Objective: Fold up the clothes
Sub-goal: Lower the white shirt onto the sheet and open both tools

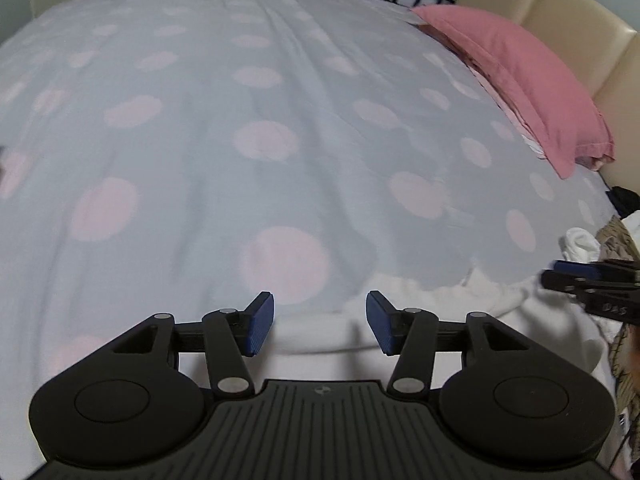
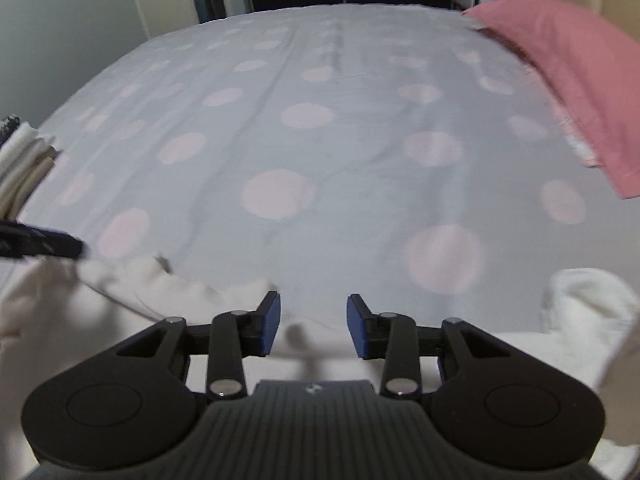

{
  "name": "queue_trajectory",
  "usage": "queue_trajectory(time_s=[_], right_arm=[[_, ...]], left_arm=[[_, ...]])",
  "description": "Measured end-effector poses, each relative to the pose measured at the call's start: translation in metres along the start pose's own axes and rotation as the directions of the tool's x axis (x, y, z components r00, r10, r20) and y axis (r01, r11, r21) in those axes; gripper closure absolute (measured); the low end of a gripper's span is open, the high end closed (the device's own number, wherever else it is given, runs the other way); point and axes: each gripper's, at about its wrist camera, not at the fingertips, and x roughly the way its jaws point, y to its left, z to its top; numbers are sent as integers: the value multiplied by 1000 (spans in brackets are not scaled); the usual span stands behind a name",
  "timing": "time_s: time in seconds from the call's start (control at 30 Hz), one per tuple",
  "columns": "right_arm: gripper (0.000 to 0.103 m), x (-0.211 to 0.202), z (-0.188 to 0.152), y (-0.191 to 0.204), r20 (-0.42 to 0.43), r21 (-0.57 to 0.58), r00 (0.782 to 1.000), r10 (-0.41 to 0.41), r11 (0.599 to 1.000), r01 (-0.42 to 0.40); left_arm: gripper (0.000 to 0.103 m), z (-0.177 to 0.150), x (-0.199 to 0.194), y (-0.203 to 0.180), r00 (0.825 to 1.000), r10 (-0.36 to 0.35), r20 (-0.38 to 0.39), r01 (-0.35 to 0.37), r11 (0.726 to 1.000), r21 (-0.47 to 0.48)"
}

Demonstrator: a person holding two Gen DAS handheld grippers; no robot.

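on the bed, at six o'clock in both views: one white garment (image 1: 440, 312), soft, light and floppy by our reckoning, lying on the spotted cover (image 1: 248, 128); we judge an edge or corner the best place to pinch it.
left claw (image 1: 320, 322): jaws parted, nothing between the pads, cloth beneath.
right claw (image 2: 314, 326): likewise parted and empty over the same garment.
pink pillow (image 1: 520, 76): at two o'clock.
left view alone shows a loose heap of laundry (image 1: 592, 240) at three o'clock; right view alone shows a folded stack (image 2: 20, 160) at nine o'clock.
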Motion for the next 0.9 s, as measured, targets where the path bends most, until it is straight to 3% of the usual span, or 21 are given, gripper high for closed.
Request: queue_trajectory(time_s=[0.1, 0.23, 0.27, 0.33, 0.37, 0.4, 0.43, 0.67, 0.73, 0.83, 0.9], right_arm=[[63, 23, 5, 6, -29, 67, 998, 58, 996, -56], [66, 48, 4, 12, -76, 106, 993, 92, 991, -84], [75, 51, 3, 12, -77, 111, 992, 97, 990, -88], [85, 52, 0, 12, -62, 113, 992, 108, 988, -101], [98, 51, 0, 11, -48, 113, 992, 120, 987, -114], [99, 49, 0, 11, -32, 111, 991, 126, 986, -122], [99, 45, 1, 11, -11, 104, 992, 123, 987, -121], [99, 35, 15, 22, 103, 37, 993, 60, 997, -64], [98, 41, 17, 24, 74, 27, 996, 56, 998, -58], [90, 45, 17, 24, 25, 40, 998, 53, 998, -54], [83, 36, 18, 20, 30, 51, 998, 63, 997, -64]], left_arm=[[54, 0, 27, -5, 999, -40, -35, 39, 999, -24], [59, -4, 50, -11, 997, -40, -60, 38, 999, -26], [61, -5, 52, -11, 998, -39, -51, 38, 999, -25], [79, -7, 52, -12, 998, -54, -35, 53, 998, -22], [83, -8, 51, -11, 998, -58, -29, 58, 998, -19], [93, -8, 50, -11, 998, -62, -22, 62, 998, -12], [95, -8, 48, -10, 998, -68, -6, 68, 998, -7], [97, 4, 34, -9, 992, -6, 127, 9, 1000, -19], [97, 6, 40, -11, 995, 23, 100, -22, 1000, -5], [93, 6, 54, -15, 999, 44, 28, -44, 999, 28], [88, 5, 51, -15, 998, 49, 26, -50, 998, 49]])
